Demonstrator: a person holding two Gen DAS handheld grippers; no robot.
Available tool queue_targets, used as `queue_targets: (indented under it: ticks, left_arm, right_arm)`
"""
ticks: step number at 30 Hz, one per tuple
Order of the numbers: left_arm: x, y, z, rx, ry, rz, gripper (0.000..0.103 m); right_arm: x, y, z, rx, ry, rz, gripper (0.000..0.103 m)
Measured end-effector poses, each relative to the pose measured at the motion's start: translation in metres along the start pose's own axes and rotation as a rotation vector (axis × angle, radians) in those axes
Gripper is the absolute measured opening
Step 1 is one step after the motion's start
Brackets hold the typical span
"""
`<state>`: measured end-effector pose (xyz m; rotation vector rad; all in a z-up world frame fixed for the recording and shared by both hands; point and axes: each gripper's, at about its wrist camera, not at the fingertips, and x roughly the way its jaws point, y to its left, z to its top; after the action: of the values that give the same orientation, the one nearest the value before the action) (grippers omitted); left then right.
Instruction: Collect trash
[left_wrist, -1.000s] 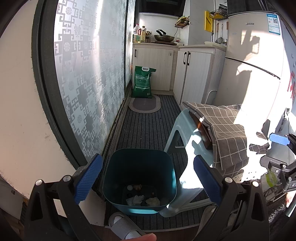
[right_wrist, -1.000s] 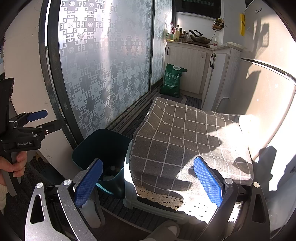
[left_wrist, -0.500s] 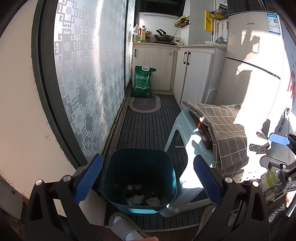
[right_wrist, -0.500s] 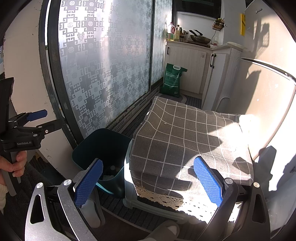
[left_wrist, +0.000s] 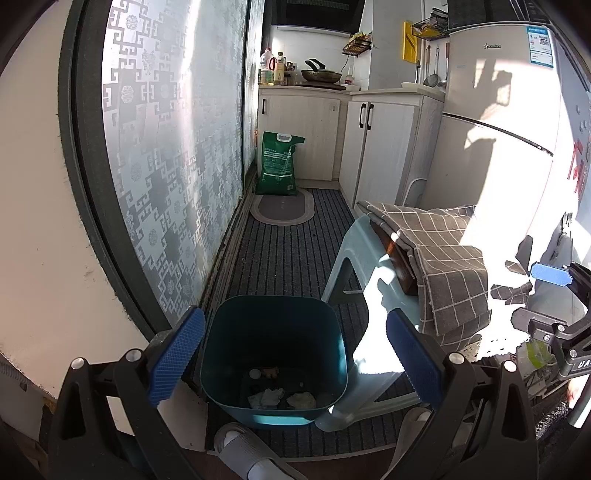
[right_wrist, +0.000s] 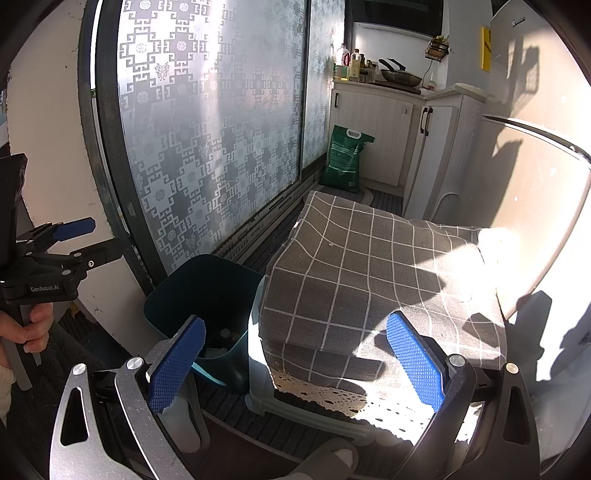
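**Both grippers empty, bin on floor by stool**

Left gripper (left_wrist: 293, 350) hung over the teal trash bin (left_wrist: 275, 354), fingers spread wide, nothing between the blue pads (left_wrist: 176, 355). Bin stood upright on the striped floor mat (left_wrist: 291, 254), just beside the sliding glass door's (left_wrist: 173, 147) track and touching or nearly touching the pale plastic stool (left_wrist: 364, 291). Inside the bin: crumpled white paper scraps (left_wrist: 266, 397) and a few small bits on the bottom; too small to identify further.

Right gripper (right_wrist: 295, 363) was also spread wide and empty, aimed at the grey checked cloth (right_wrist: 373, 269) draped over the stool. Lace edging (right_wrist: 321, 393) showed below the cloth's near edge. From the right wrist view the bin (right_wrist: 207, 288) sat left of the stool, and a hand (right_wrist: 26, 328) held the left gripper's handle at the frame's left edge.

A green sack (left_wrist: 279, 164) leaned against the far cabinets (left_wrist: 332, 136). A grey slipper (left_wrist: 247, 456) showed at the bottom edge.
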<state>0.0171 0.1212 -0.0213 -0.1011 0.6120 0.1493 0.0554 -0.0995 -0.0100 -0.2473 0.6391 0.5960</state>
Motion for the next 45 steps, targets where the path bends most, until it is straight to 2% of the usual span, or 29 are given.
queue_targets:
  ticks: [45]
  left_arm:
    - [-0.0011, 0.0009, 0.0011, -0.007, -0.007, 0.028, 0.1]
  right_arm:
    - [0.0002, -0.0016, -0.0024, -0.003, 0.002, 0.0, 0.1]
